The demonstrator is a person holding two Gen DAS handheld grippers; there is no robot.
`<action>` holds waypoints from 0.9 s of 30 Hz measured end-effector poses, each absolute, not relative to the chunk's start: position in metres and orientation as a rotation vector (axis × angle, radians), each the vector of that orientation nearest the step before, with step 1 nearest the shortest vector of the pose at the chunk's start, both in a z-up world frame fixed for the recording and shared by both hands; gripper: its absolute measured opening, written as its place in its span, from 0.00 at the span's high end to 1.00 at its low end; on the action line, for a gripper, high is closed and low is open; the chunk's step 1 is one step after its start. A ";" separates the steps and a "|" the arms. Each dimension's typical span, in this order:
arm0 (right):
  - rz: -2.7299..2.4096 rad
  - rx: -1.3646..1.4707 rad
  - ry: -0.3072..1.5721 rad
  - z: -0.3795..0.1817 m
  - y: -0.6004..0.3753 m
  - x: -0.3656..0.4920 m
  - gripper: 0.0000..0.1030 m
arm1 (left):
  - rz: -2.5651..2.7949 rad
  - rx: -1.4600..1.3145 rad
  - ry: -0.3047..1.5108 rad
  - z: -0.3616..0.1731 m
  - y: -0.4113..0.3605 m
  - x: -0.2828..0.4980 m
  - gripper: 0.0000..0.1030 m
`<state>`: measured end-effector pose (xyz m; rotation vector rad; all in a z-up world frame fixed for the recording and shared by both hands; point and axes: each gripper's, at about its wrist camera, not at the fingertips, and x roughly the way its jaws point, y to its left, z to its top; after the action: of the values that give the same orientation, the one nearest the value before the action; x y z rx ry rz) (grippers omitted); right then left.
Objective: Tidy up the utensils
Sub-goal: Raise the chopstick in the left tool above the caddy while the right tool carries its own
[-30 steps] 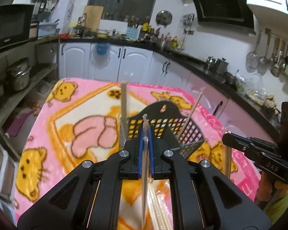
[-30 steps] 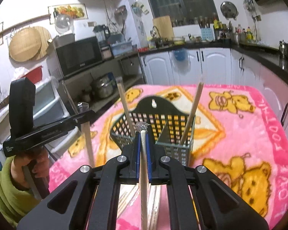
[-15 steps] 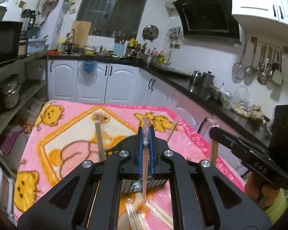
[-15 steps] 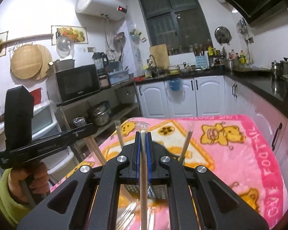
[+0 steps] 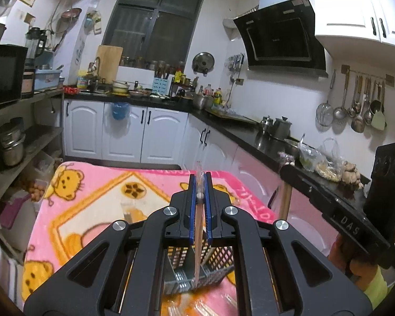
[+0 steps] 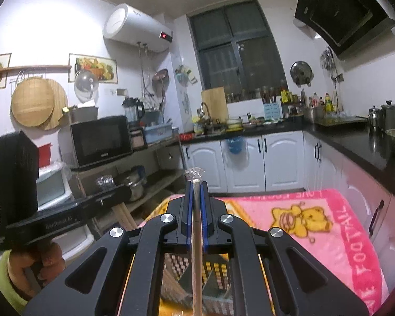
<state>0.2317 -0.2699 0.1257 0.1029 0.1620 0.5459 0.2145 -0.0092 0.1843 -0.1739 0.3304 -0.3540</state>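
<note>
Chopsticks: one wrapped stick (image 5: 198, 237) pinched upright in the left gripper (image 5: 200, 184), another (image 6: 196, 237) clamped in the right gripper (image 6: 196, 184), both held above the basket (image 5: 218, 258), probably so they drop in end-first.

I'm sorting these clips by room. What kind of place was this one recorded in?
A home kitchen, most likely: a range hood, ladles and strainers hanging on a wall rail, and a microwave on a shelf.

Black hand-held gripper (image 5: 200, 181) with blue pads, silver screws; yellow-green sleeve (image 6: 2, 284).
</note>
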 end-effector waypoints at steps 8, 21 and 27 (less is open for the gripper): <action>0.506 0.135 0.099 0.143 -0.270 0.255 0.94 | -0.321 -0.173 0.317 0.184 -0.007 0.230 0.97; 0.423 0.086 0.043 0.134 -0.257 0.285 0.94 | -0.313 -0.185 0.338 0.164 -0.008 0.245 0.97; 0.410 0.076 0.070 0.110 -0.253 0.298 0.94 | -0.305 -0.168 0.361 0.150 -0.010 0.250 0.97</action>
<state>0.2978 -0.2533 0.1099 0.0762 0.0702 0.4099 0.2505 -0.0095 0.1498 -0.1681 0.3611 -0.3046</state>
